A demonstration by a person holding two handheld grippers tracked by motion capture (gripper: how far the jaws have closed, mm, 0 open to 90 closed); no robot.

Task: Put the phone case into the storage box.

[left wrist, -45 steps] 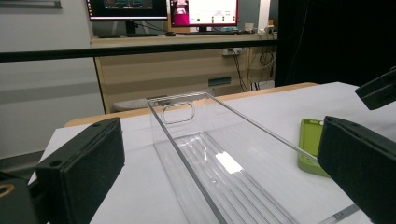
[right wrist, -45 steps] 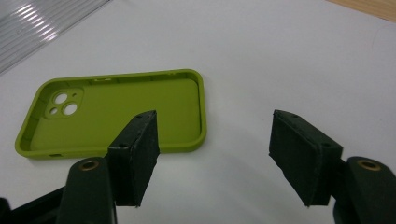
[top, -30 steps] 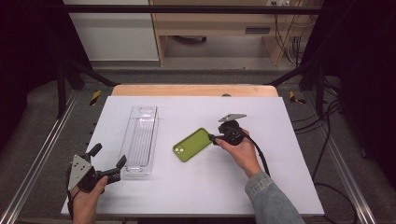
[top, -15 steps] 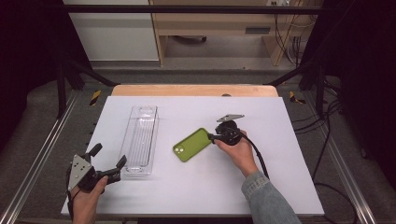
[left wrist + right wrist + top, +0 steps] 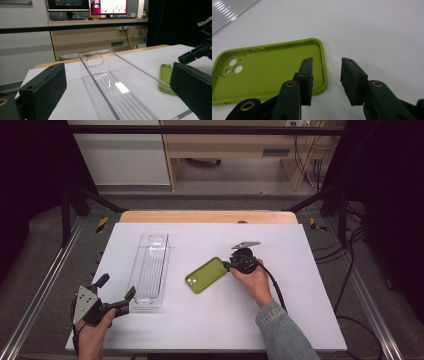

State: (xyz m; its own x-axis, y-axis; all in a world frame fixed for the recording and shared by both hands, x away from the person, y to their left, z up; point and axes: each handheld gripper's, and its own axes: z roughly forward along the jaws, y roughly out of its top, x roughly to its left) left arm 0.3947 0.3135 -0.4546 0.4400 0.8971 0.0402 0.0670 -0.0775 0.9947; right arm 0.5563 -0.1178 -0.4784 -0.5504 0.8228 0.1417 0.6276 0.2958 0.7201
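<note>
A green phone case (image 5: pixel 206 275) lies near the middle of the white worktop (image 5: pixel 300 320), hollow side up. It looks like soft, matte silicone, a rounded rectangle with a raised lip all round and a cluster of round camera holes at one corner; the right gripper view shows its smooth inner floor (image 5: pixel 269 72). To its left, apart from it, stands a long, narrow tray (image 5: pixel 150 271) of clear hard plastic, with thin straight walls, a ribbed glossy bottom and an oval handle slot cut in its far end wall (image 5: pixel 95 60).

The right tool (image 5: pixel 231 265) sits at the case's near-right end. Its jaws are partly open and have just been closing: one black foam-faced pad (image 5: pixel 307 77) hangs over the inside of the case, the other stands outside over the bare worktop, so the case's end wall is between them. A clear gap shows between the pads and that wall; nothing is clamped yet.

The left tool (image 5: pixel 116 295), held by the person's left hand (image 5: pixel 92 335) at the worktop's near-left corner, has its jaws spread wide, released and grasping nothing. In the left gripper view its pads (image 5: pixel 43 92) flank the near end of the tray without touching it.
</note>
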